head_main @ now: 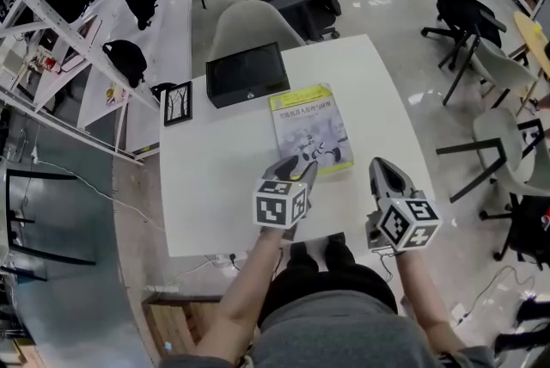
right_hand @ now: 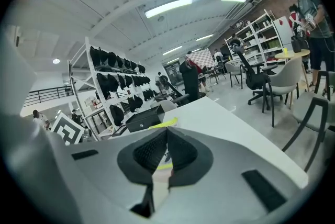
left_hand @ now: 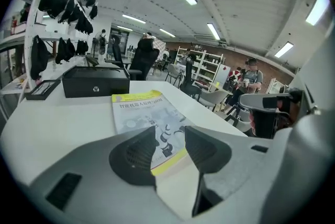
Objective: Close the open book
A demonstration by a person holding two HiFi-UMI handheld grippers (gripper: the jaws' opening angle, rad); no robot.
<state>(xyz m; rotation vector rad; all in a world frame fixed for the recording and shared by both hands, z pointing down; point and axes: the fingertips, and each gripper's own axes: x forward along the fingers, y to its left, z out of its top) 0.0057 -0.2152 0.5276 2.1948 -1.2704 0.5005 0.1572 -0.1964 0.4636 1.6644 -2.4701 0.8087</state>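
The book (head_main: 309, 127) lies closed and flat on the white table (head_main: 215, 186), its grey cover with yellow bands facing up. My left gripper (head_main: 308, 166) hovers just above the book's near edge with its jaws open and nothing between them. In the left gripper view the book (left_hand: 141, 113) stretches away beyond the left gripper (left_hand: 170, 136). My right gripper (head_main: 382, 167) hangs to the right of the book near the table's front edge, with its jaws shut on nothing. In the right gripper view only a yellow sliver of the book (right_hand: 165, 123) shows above the right gripper (right_hand: 166, 136).
A black box (head_main: 247, 74) stands behind the book at the table's far edge, and a small black picture frame (head_main: 178, 103) lies to its left. A pale chair (head_main: 249, 22) is tucked in at the far side. Shelving with black caps runs along the left.
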